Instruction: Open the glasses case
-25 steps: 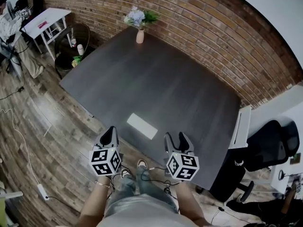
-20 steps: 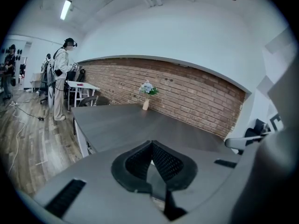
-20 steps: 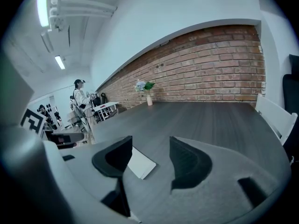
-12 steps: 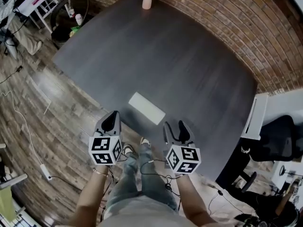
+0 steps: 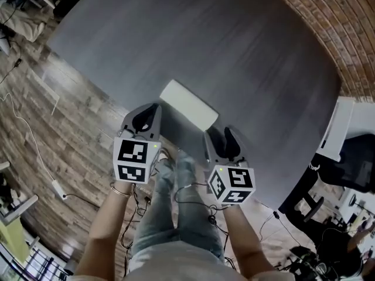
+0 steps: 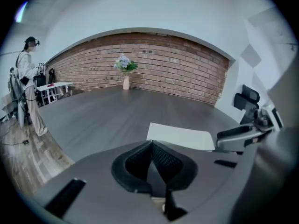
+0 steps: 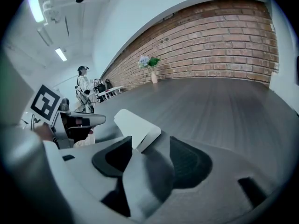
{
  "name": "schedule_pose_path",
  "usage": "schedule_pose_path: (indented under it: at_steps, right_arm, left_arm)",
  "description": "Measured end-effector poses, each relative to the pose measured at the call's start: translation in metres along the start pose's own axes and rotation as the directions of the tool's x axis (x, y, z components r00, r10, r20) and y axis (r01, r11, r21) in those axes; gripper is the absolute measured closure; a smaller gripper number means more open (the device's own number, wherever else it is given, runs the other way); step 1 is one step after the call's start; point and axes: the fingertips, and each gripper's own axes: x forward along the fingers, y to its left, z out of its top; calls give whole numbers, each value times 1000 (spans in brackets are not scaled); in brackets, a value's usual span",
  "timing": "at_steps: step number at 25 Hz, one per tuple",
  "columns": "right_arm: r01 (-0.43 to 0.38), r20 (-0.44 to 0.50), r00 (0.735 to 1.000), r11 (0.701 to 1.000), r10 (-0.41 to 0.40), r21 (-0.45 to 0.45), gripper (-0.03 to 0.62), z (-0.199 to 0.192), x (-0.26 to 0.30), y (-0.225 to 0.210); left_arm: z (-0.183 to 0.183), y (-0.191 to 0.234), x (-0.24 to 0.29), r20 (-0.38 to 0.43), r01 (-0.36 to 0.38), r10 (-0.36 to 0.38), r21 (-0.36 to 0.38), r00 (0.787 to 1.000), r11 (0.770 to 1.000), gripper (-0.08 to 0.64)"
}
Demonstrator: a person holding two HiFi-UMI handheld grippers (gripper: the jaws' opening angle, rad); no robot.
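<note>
Holding both tongs at the near edge of the table (image 5: 246, 45), I keep my left gripper (image 5: 149, 111) pinched together on nothing and my right gripper (image 5: 218, 134) spread wide, also empty. Just beyond their tips the white glasses case (image 5: 188, 104) lies flat by that near edge, lid down, touching neither. At the far edge a vase of flowers (image 6: 125, 78) stands before the brick wall (image 6: 182, 73).
</note>
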Motion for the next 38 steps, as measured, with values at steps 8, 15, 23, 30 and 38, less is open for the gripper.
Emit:
schedule_pose_path:
  at_steps: [8, 15, 23, 30, 38]
  right_arm:
    - [-21, -15, 1000, 999, 20, -37, 331, -6, 6, 6]
    - [-9, -22, 1000, 997, 7, -76, 327, -4, 12, 7]
    - [-25, -48, 999, 987, 18, -160, 313, -3, 19, 18]
    - [4, -92, 995, 969, -28, -247, 295, -9, 27, 15]
    - [39, -86, 994, 958, -67, -286, 293, -5, 32, 13]
  left_arm:
    - [-5, -4, 20, -68, 15, -10, 76, 998, 997, 555]
    - [-9, -5, 28, -102, 37, -28, 87, 994, 996, 555]
    - [-11, -4, 34, -130, 64, -54, 75, 990, 995, 555]
    - [-10, -5, 37, -147, 96, -86, 64, 985, 993, 555]
    - [-9, -6, 39, -157, 116, -105, 59, 982, 992, 555]
